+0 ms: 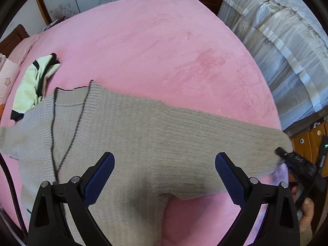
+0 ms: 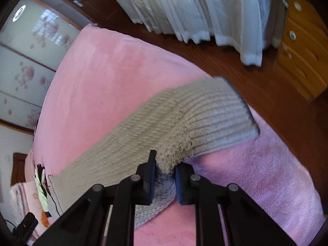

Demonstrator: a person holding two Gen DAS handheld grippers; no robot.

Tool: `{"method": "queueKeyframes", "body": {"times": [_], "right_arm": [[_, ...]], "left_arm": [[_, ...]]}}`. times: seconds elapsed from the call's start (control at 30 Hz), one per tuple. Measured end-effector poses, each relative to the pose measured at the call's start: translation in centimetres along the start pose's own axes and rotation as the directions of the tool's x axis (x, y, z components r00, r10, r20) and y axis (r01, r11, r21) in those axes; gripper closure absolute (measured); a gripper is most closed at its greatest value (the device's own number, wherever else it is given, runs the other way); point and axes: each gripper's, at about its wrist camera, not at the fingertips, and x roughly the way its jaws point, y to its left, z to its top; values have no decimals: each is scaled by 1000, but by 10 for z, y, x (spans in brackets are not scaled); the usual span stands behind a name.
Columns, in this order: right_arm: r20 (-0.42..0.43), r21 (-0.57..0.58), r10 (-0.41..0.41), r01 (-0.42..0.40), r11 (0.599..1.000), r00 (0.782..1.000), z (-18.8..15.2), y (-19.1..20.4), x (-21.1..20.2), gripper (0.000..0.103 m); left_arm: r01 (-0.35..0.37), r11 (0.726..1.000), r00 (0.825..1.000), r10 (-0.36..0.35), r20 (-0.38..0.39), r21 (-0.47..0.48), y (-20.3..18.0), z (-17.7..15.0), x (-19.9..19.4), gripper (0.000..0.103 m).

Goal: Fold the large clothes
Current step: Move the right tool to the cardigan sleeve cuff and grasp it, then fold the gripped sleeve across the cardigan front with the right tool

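A beige knit sweater (image 1: 143, 135) with a dark-trimmed V neck lies spread on the pink bed (image 1: 155, 47). Its right sleeve stretches toward the bed's right edge. My left gripper (image 1: 164, 176) is open and empty, hovering above the sweater's body near the armpit. My right gripper (image 2: 165, 170) is shut on the sleeve (image 2: 155, 127) just behind its ribbed cuff (image 2: 221, 114), holding it a little above the bed. The right gripper also shows in the left wrist view (image 1: 287, 155) at the sleeve's end.
A pale green and black garment (image 1: 34, 82) lies on the bed at the left beyond the sweater. White curtains (image 1: 283, 41) hang at the right. A wooden drawer unit (image 2: 301, 47) stands on the brown floor (image 2: 235, 61) past the bed edge. Pink pillows (image 1: 8, 75) lie far left.
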Motion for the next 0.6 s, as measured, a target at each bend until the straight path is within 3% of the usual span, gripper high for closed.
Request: {"method": "queueKeyframes", "body": {"times": [0.17, 0.3, 0.43, 0.6], "right_arm": [[60, -118, 93, -86, 989, 994, -7, 54, -43, 88], [71, -283, 178, -151, 947, 981, -28, 121, -76, 88], [35, -451, 234, -193, 871, 972, -74, 205, -88, 88], [-18, -592, 209, -179, 786, 978, -149, 280, -56, 88]], "left_arm": [[-38, 999, 998, 38, 45, -16, 32, -1, -16, 5], [-49, 995, 999, 50, 12, -86, 76, -1, -20, 5], [-23, 989, 1000, 21, -19, -143, 131, -9, -19, 13], [12, 976, 999, -21, -38, -219, 216, -17, -12, 13]]}}
